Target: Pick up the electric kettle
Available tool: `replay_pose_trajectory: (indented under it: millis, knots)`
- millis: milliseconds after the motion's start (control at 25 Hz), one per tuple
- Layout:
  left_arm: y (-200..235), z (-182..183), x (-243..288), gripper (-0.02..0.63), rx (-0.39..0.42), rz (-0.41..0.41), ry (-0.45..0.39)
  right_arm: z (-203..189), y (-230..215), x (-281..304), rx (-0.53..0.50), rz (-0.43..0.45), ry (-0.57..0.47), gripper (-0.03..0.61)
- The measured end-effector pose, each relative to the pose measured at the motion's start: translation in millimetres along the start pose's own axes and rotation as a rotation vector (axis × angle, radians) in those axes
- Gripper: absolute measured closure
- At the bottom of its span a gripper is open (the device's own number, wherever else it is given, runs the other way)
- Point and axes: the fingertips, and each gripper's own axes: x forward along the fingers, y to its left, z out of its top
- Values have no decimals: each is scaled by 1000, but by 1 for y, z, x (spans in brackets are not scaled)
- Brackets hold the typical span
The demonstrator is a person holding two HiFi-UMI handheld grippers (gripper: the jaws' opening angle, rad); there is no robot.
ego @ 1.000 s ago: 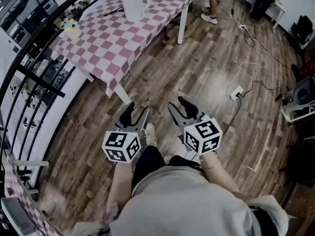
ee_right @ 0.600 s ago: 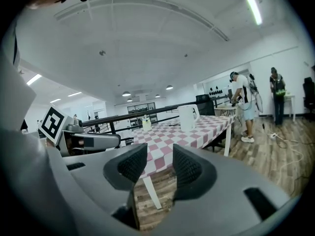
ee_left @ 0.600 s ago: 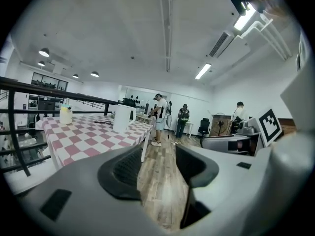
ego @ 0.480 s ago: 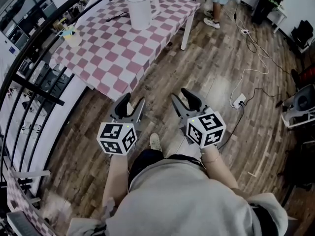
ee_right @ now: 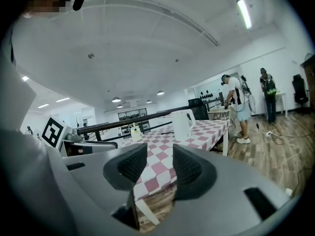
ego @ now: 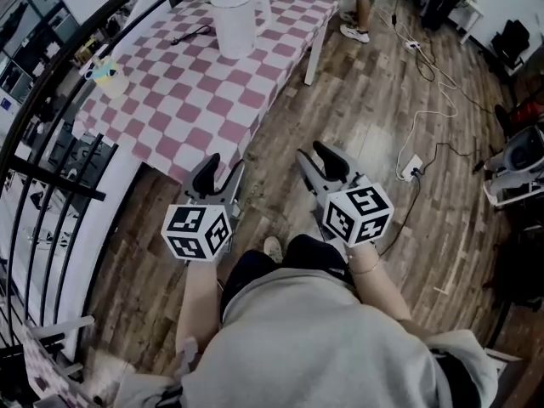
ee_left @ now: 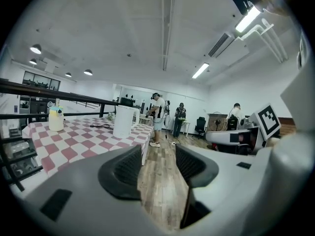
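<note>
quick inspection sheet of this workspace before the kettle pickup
surface: table under a pink and white checked cloth
job's things: white electric kettle, upright at the table's far end, untouched
clutter: small pale bottle-like item near the table's left edge
grippers: left hand-held gripper and right hand-held gripper both open with nothing between the jaws, at the table's near end, far from the kettle
cables: black cord on the cloth left of the kettle; white cable running to a power strip on the floor
surroundings: wooden floor; black railing on the left; a person beyond the table
</note>
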Motion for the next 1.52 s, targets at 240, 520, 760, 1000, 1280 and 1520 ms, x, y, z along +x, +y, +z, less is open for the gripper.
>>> replay_pose_trajectory:
  millis: [240,520,760,1000,1280,1520]
  knots:
    - [12,-5,17,383,-38,-25,8,-6,-11,19,3,-22,40,423]
    - [31,-4,42,383,-61,-18,17,-1,-24,50,1,-1,54,425]
    - [66,5,75,383,-70,37,7,11,-44,100,-16,47,57,425]
    - [96,27,130,383,-73,55,-14,32,-71,157,-25,90,56,430]
    - [119,58,208,383,-60,88,-28,67,-125,220,-38,150,77,436]
    - [135,87,269,383,-50,140,-63,93,-172,270,-62,207,97,440]
